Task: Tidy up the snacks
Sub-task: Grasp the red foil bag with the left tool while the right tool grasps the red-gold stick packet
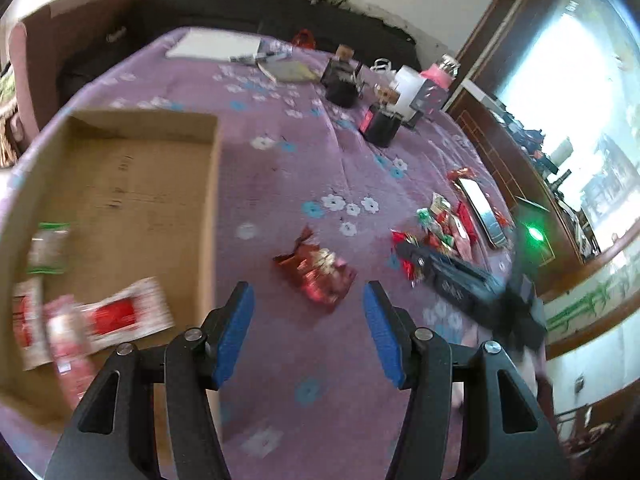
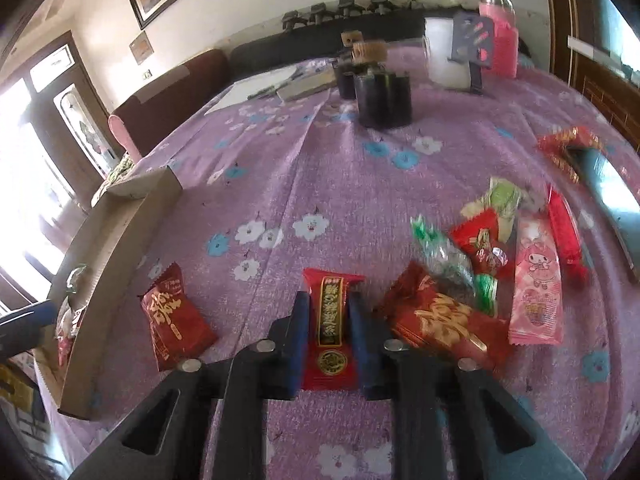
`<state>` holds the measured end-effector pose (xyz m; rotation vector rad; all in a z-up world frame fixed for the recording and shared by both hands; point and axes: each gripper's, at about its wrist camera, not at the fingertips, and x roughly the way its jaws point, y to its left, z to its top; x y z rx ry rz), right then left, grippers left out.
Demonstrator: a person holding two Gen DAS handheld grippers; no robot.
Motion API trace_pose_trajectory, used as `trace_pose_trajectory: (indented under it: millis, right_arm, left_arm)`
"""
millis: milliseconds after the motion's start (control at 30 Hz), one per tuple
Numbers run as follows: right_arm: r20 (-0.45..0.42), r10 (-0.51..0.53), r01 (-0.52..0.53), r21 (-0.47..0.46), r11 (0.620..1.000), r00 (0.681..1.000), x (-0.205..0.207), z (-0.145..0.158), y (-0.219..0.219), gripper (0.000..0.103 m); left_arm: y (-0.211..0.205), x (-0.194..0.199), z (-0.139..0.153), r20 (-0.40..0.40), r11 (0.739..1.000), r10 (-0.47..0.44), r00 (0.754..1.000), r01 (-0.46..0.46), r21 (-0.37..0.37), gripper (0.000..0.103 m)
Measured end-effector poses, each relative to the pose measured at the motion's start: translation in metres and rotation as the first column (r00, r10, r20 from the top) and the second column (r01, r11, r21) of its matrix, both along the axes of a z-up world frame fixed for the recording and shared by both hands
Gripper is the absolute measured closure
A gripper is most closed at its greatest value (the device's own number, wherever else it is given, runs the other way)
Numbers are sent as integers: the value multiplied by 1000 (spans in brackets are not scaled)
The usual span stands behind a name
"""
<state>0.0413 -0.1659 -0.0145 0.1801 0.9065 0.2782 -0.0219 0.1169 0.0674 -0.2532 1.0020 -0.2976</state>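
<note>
My left gripper (image 1: 308,300) is open and empty, just above the purple cloth. A dark red snack packet (image 1: 318,272) lies right ahead of it. The cardboard box (image 1: 208,200) to its left holds several snack packets (image 1: 116,316). My right gripper (image 2: 328,300) is shut on a red snack packet with a gold label (image 2: 330,320), low over the cloth. A red packet (image 2: 174,316) lies to its left, beside the box (image 2: 120,232). A pile of snacks (image 2: 480,248) lies to its right, with a pink packet (image 2: 536,284). The right gripper also shows in the left wrist view (image 1: 452,276).
Black holders (image 2: 384,96), a pink bottle (image 2: 498,20), a white box (image 2: 444,52) and books (image 1: 216,44) stand at the table's far side. A long dark flat pack (image 2: 612,192) lies at the far right. A dark sofa (image 1: 240,4) runs behind the table.
</note>
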Motion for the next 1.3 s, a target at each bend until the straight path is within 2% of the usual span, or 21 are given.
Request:
trace_pose_trajectory:
  millis: [133, 333, 400, 467, 500, 567, 633, 667, 700, 800, 1000, 1033, 1067, 1133, 1233, 1300]
  right_arm:
    - [-7, -18, 18, 44, 999, 1000, -2, 0, -10, 84]
    - [-13, -22, 23, 63, 998, 1000, -3, 0, -14, 84]
    - [-13, -23, 23, 65, 998, 1000, -3, 1, -14, 84]
    - [-12, -25, 26, 66, 998, 1000, -3, 1, -14, 84]
    - [-12, -26, 27, 67, 997, 1000, -4, 1, -14, 83]
    - [-9, -30, 31, 70, 997, 1000, -4, 1, -15, 83]
    - [-3, -36, 36, 70, 997, 999, -5, 2, -16, 84]
    - [0, -38, 38, 70, 997, 999, -6, 3, -16, 84]
    - [5, -39, 38, 69, 997, 999, -6, 3, -16, 84]
    - [16, -40, 39, 66, 997, 999, -8, 4, -16, 84]
    - [45, -44, 42, 59, 997, 998, -13, 9, -15, 84]
    - [52, -46, 43, 57, 997, 998, -13, 9, -15, 84]
    - [58, -46, 43, 54, 998, 997, -14, 10, -15, 84]
    - [63, -50, 47, 45, 998, 997, -15, 11, -14, 84]
    - [62, -49, 47, 33, 998, 997, -14, 10, -12, 84]
    - [62, -52, 50, 29, 998, 997, -14, 10, -12, 84]
  left_arm:
    - [-21, 23, -17, -26, 997, 62, 998, -60, 53, 47]
    - [-35, 39, -39, -49, 984, 110, 993, -102, 148, 47]
    - [-44, 40, -43, -25, 972, 106, 994, -98, 212, 43]
    - [-56, 40, -47, -17, 967, 74, 997, -68, 244, 28]
    - [-60, 39, -49, -16, 963, 58, 998, -52, 263, 25]
    - [-72, 39, -58, -17, 955, 10, 1000, -4, 295, 23]
    - [-76, 36, -58, 15, 951, -4, 1000, -1, 311, 23]
    - [-73, 34, -57, 19, 956, -4, 1000, -2, 292, 31]
    - [-70, 34, -54, 25, 962, 2, 1000, -8, 274, 46]
    - [-61, 31, -44, 32, 976, 0, 999, -7, 220, 64]
    - [-46, 19, -28, 48, 991, -7, 999, 1, 130, 73]
    - [-43, 16, -25, 53, 993, -11, 999, 4, 114, 77]
    - [-40, 13, -22, 58, 995, -9, 998, 3, 100, 87]
    - [-35, 11, -17, 61, 998, -13, 998, 9, 61, 87]
    - [-34, 10, -20, 37, 997, -4, 999, 2, 71, 86]
    - [-33, 11, -23, 32, 996, 14, 999, -17, 93, 78]
